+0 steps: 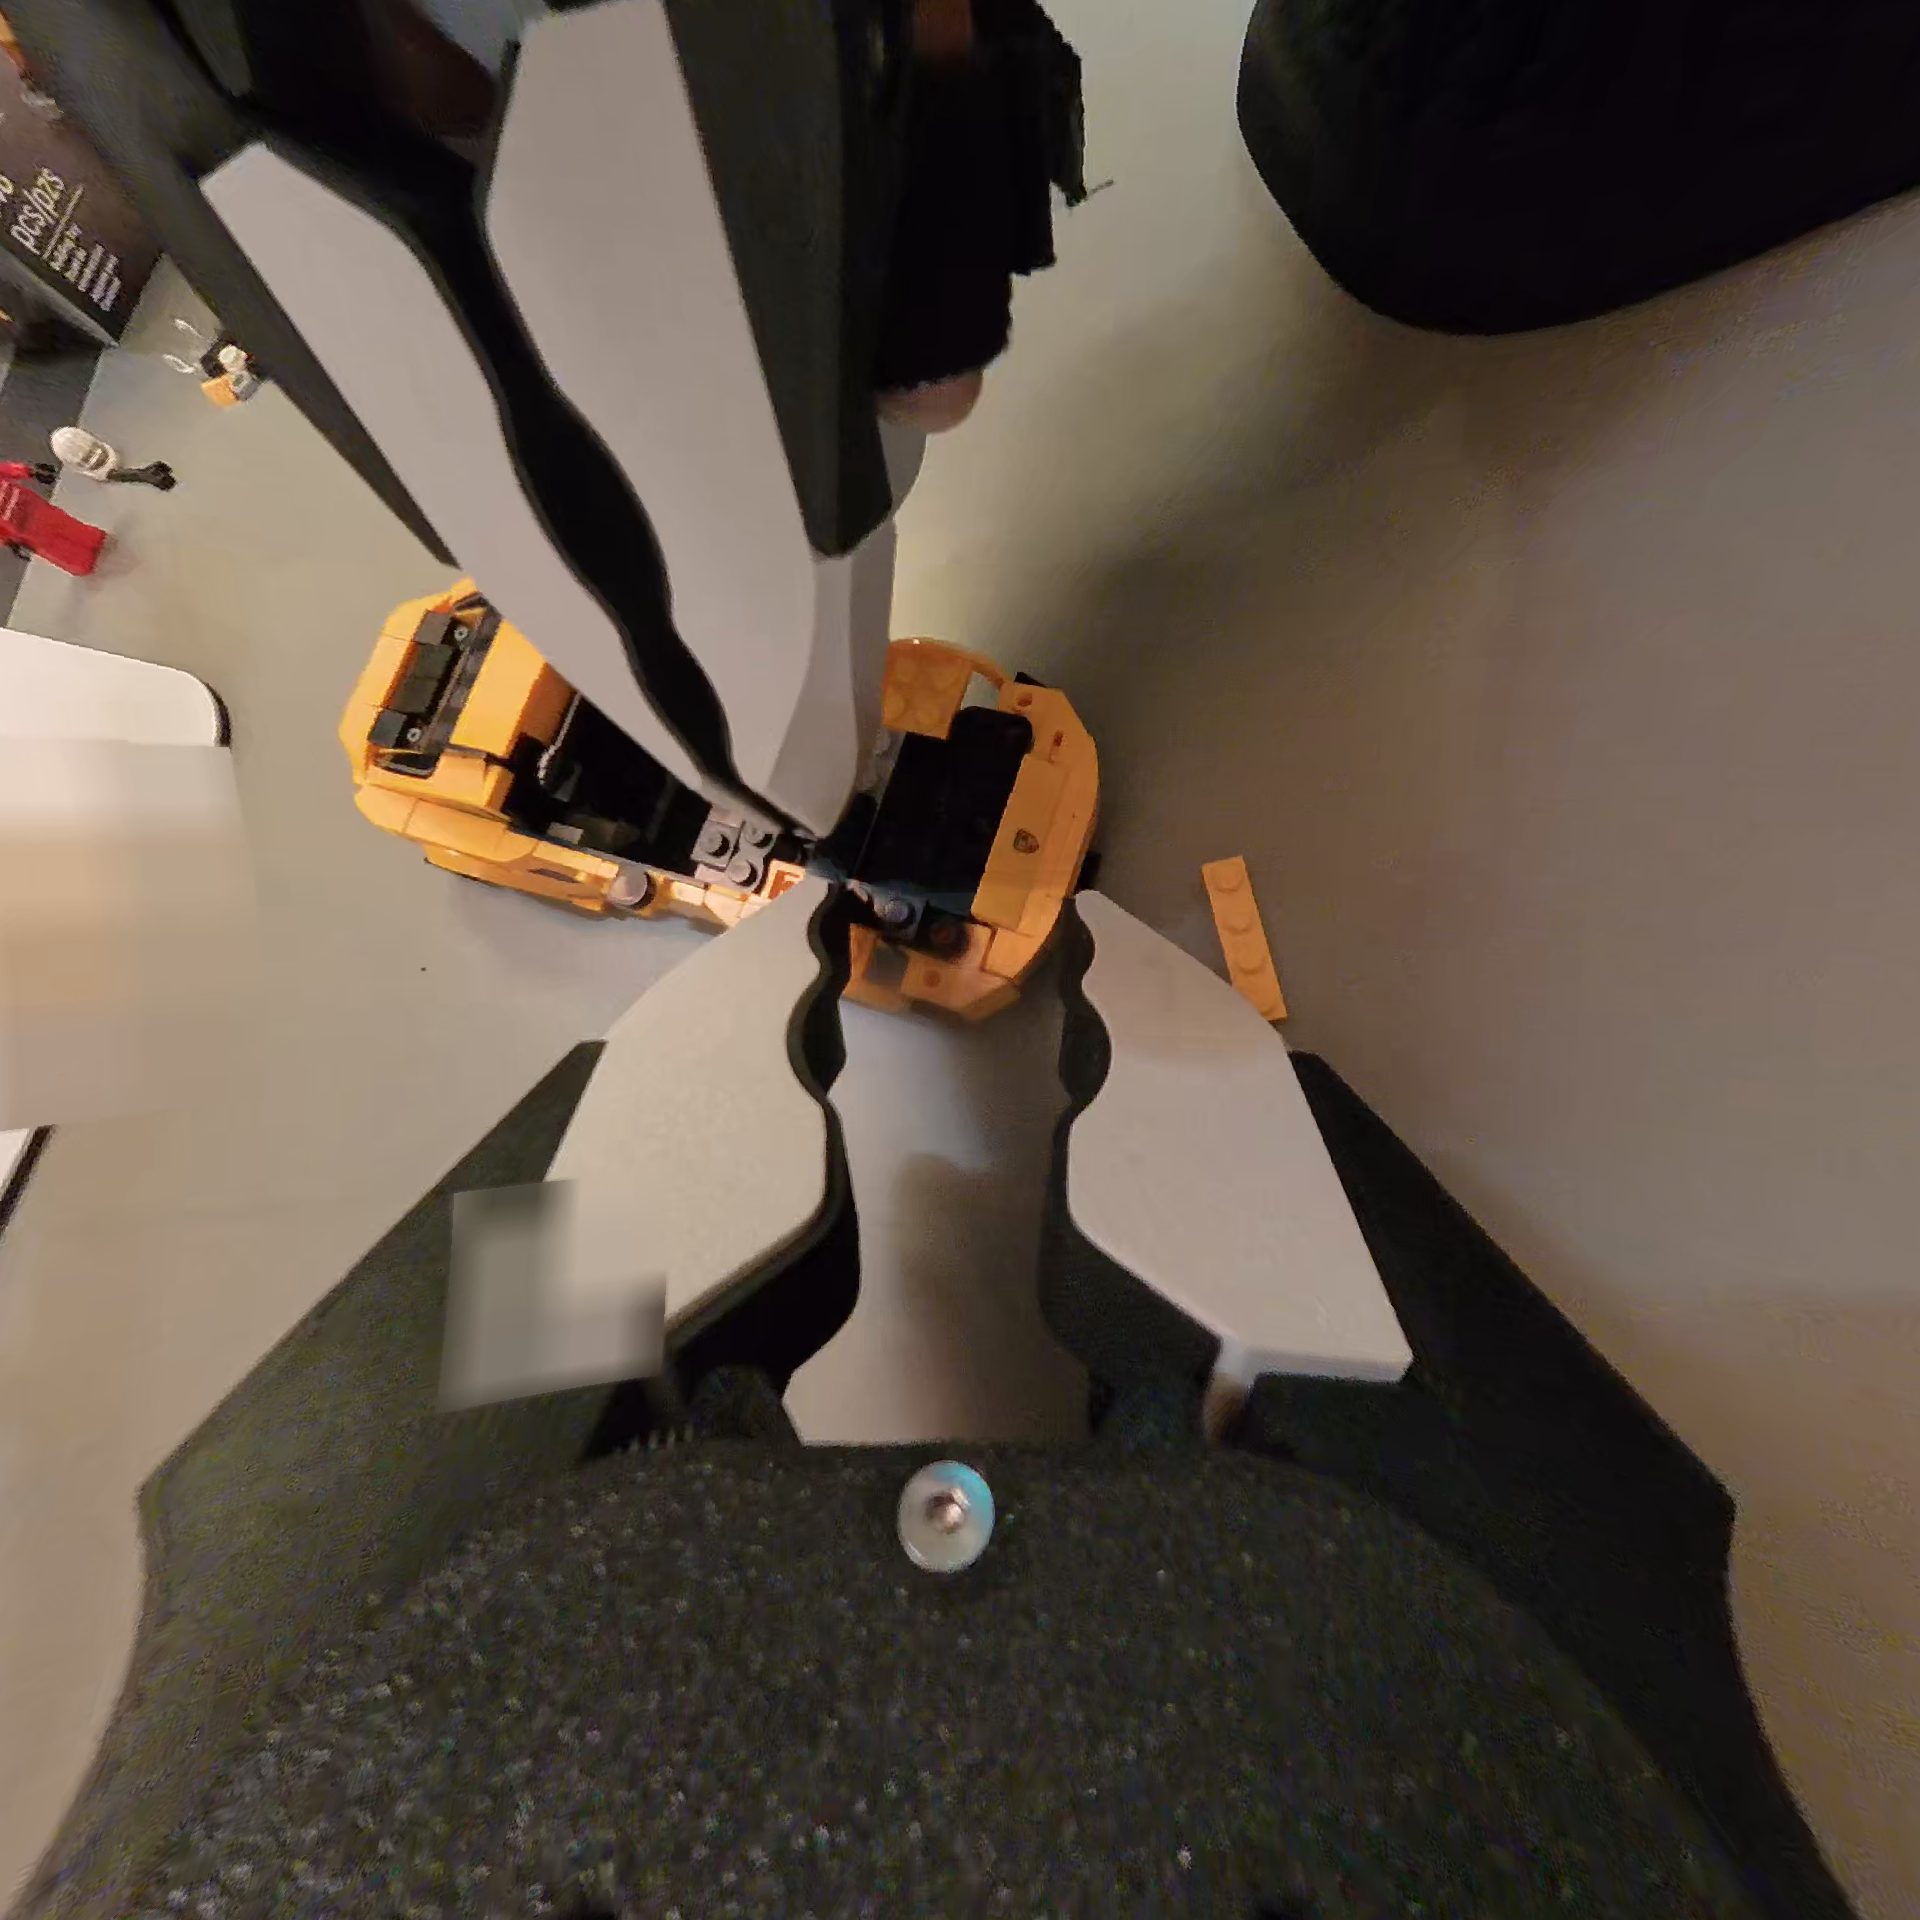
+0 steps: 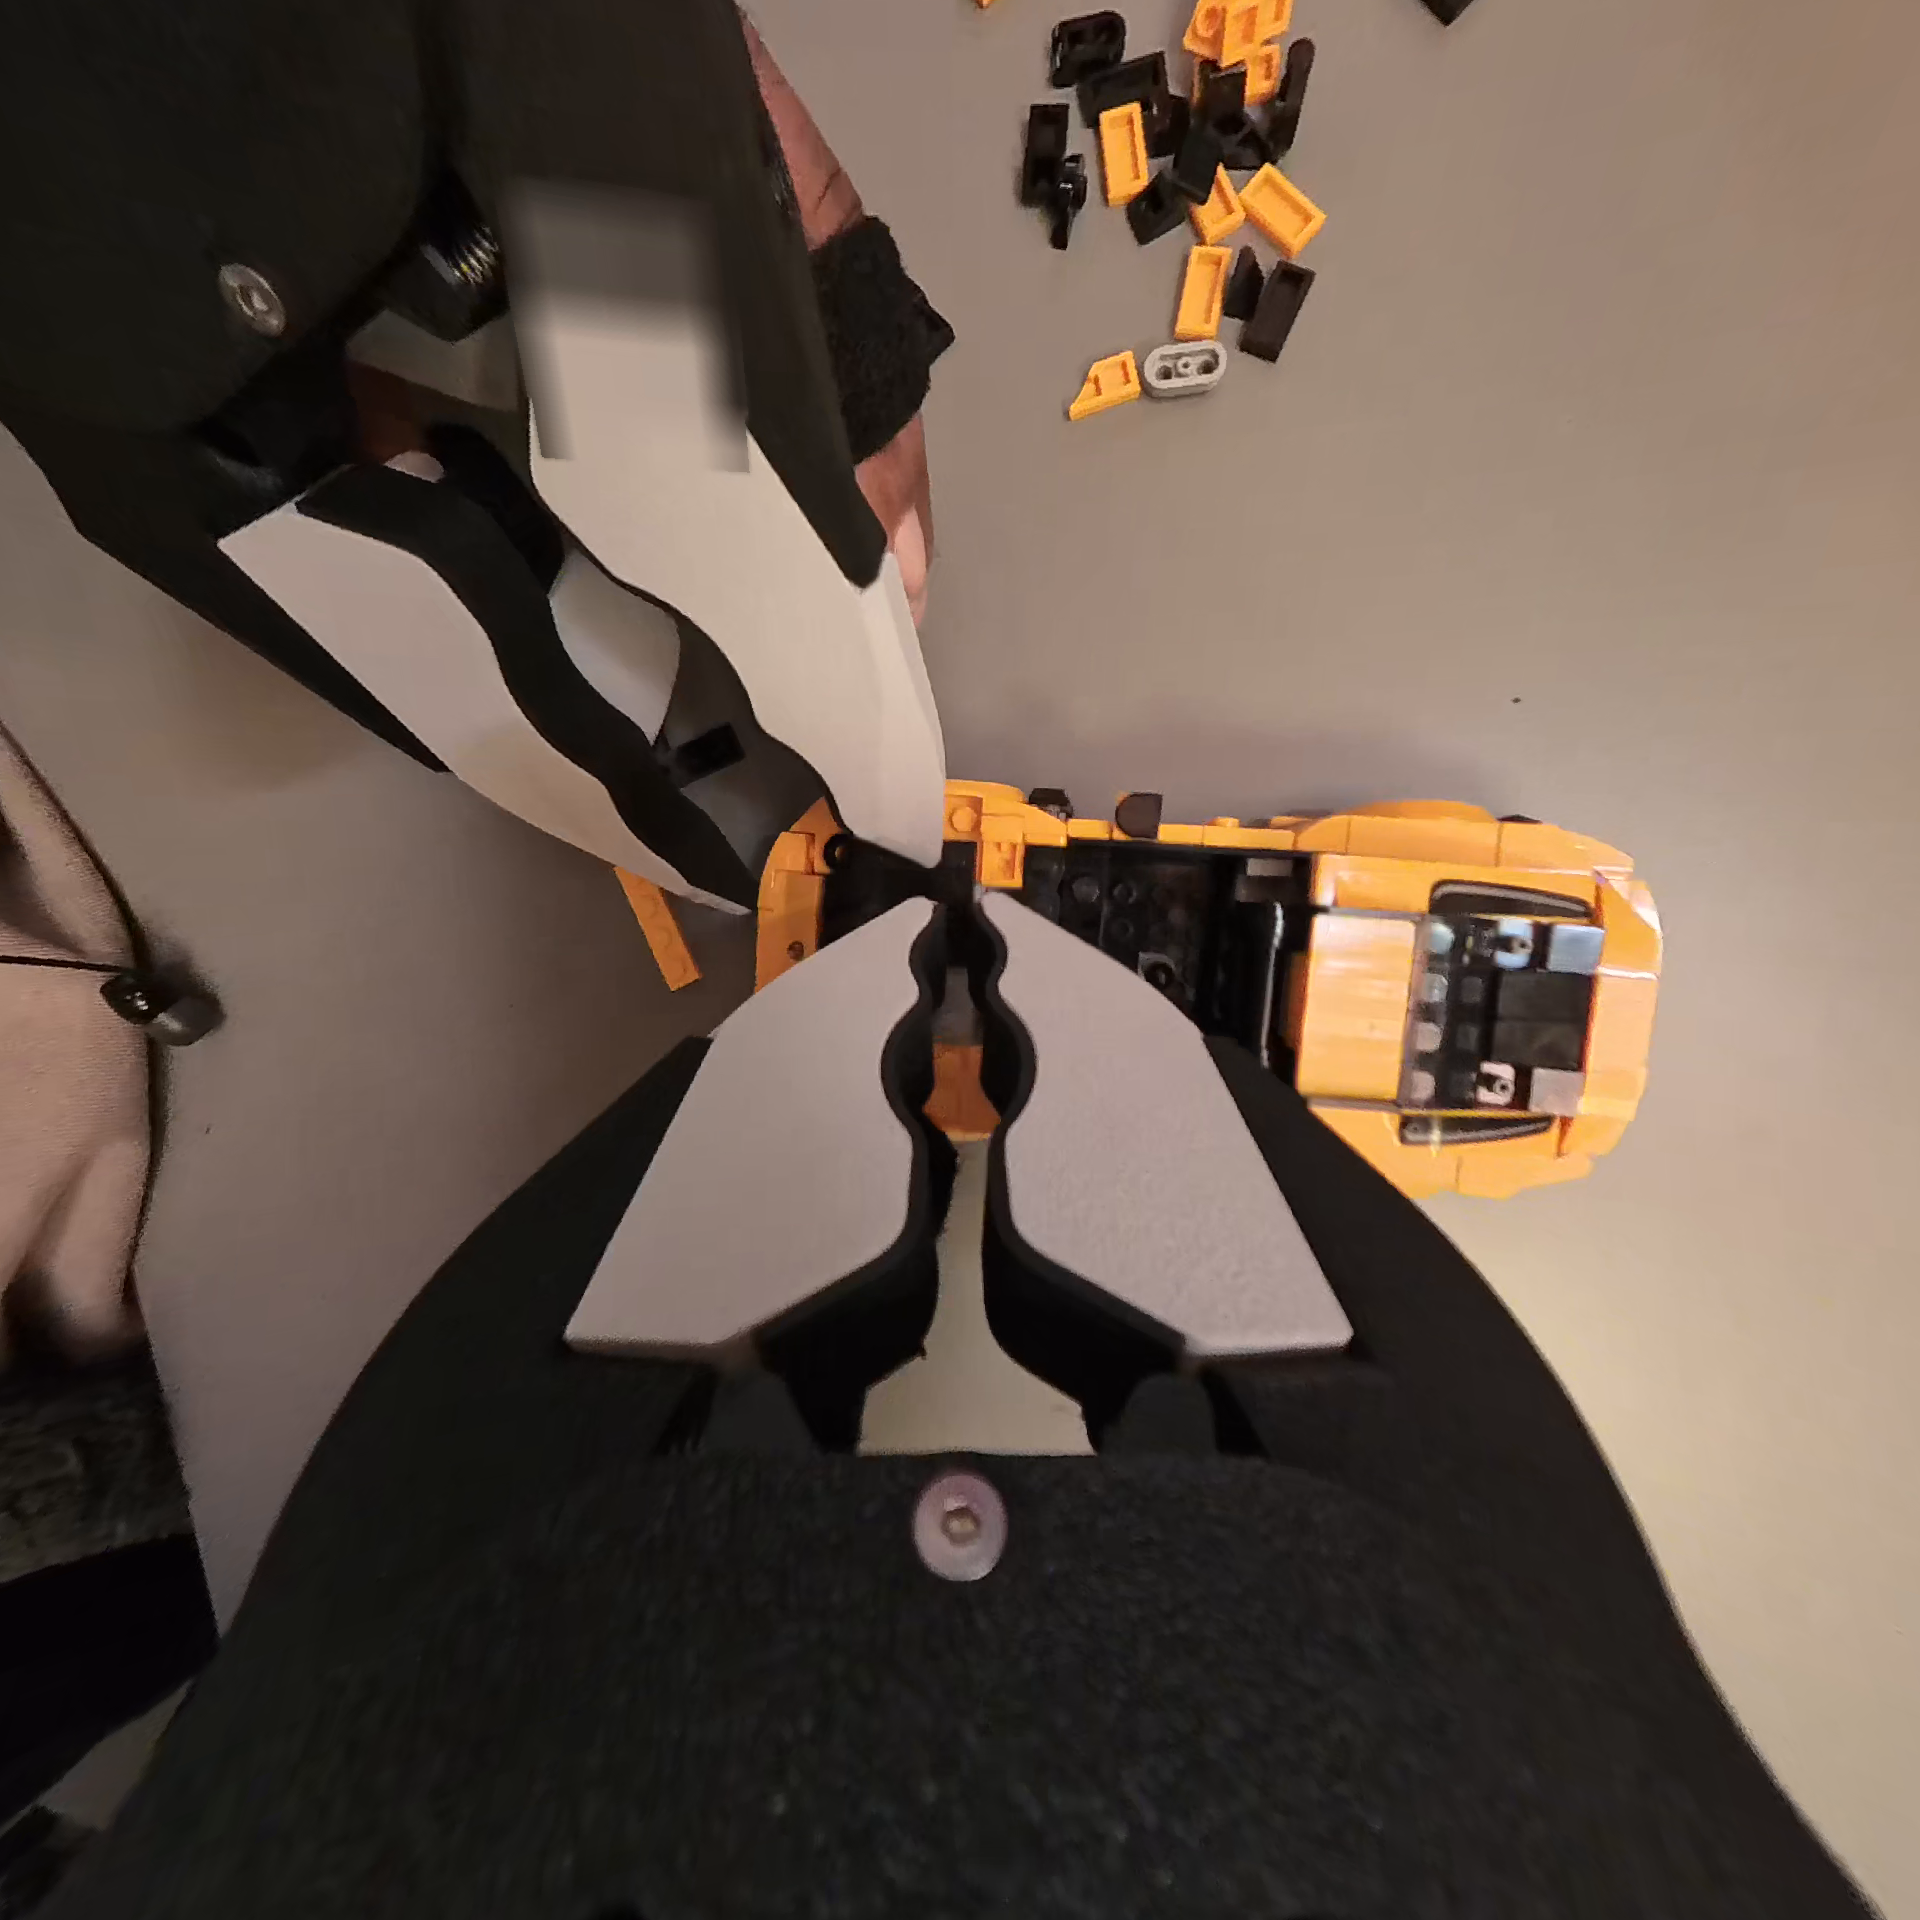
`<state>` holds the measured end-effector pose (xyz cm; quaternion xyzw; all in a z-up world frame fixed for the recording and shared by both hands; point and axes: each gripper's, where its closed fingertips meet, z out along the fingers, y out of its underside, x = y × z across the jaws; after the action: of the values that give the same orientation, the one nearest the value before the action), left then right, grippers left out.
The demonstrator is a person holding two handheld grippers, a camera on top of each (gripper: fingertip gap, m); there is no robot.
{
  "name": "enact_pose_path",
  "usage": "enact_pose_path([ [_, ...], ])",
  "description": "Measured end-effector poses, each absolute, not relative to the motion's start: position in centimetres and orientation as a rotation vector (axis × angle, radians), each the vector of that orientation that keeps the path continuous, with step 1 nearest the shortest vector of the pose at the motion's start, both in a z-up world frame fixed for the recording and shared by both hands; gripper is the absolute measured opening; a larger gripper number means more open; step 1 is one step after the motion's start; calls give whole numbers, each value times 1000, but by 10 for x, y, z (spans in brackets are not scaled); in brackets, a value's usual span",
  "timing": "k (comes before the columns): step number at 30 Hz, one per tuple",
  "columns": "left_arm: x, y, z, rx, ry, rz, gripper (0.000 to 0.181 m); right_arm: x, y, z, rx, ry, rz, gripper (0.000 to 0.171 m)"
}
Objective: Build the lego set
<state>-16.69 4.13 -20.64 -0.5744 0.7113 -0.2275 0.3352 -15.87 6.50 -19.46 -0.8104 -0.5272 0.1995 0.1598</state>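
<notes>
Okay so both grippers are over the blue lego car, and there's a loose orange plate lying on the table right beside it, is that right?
Not quite: the lego car is orange with black parts, not blue, as the right wrist view shows. The rest holds: the left gripper and right gripper meet over it, and a loose orange plate lies beside it on the table.

Dim, warm indoor light; soft shadows on the table (image 2: 1558,623); strong fisheye bending and blur toward the edges.

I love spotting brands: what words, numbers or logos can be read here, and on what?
Dark box: white lettering, legible, but I don't quote writing.
Orange car: small emblem on its bodywork, too small to read.
Nothing else bears readable text.
</notes>
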Motion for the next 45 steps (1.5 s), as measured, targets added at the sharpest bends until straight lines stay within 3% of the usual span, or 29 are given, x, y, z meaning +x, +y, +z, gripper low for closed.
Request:
enact_pose_path([
  [45,-182,51,-204,-1379,1879,-790,43,-164,65,-200,-2431,-1385,388,0],
])
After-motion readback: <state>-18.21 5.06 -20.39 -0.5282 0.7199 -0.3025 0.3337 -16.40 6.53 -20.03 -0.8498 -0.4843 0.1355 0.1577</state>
